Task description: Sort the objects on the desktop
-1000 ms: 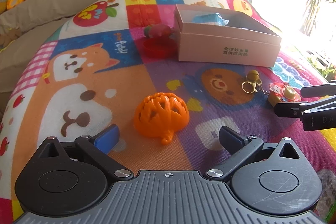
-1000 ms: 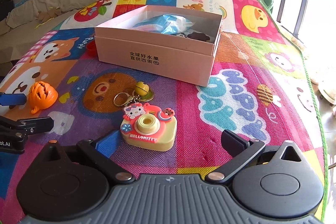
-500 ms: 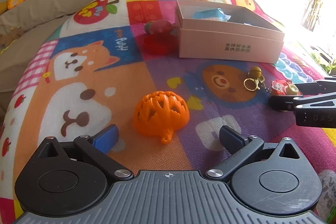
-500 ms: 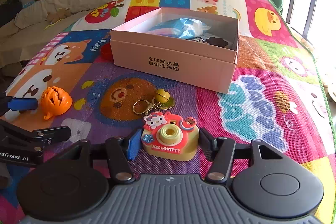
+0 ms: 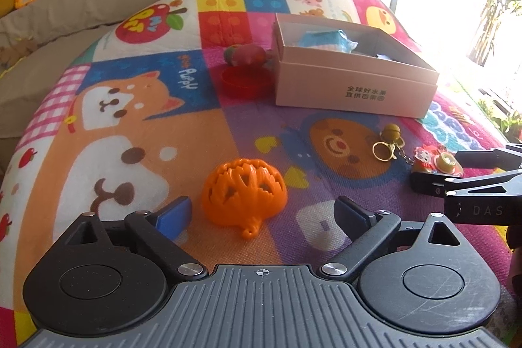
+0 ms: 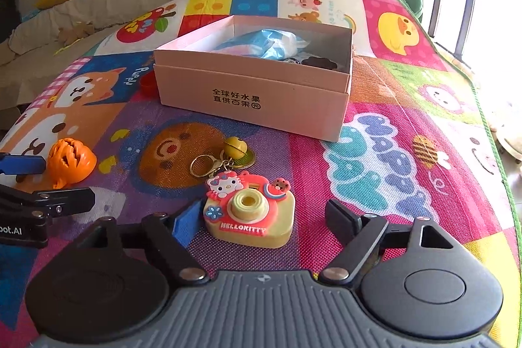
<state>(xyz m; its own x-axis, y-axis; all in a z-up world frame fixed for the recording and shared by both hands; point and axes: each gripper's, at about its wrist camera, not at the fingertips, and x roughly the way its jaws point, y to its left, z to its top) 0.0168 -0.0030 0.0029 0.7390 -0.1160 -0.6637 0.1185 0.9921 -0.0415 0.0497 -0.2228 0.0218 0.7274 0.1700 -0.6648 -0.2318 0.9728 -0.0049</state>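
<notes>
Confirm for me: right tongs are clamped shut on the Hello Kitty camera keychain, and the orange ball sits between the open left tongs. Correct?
Not quite. The right tongs are open around the Hello Kitty camera keychain, with a clear gap on one side, as the right wrist view shows. The orange ball does sit between the open left tongs.

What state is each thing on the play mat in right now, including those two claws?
Left claw: open, around the orange hollow ball, not gripping.
Right claw: open, around the Hello Kitty camera keychain.
Orange hollow ball: resting on the mat.
Hello Kitty camera keychain: upright on the mat, ring and bell attached.
Pink box: lidless, already holding a blue packet.
Red lid: flat on the mat, left of the box.
</notes>
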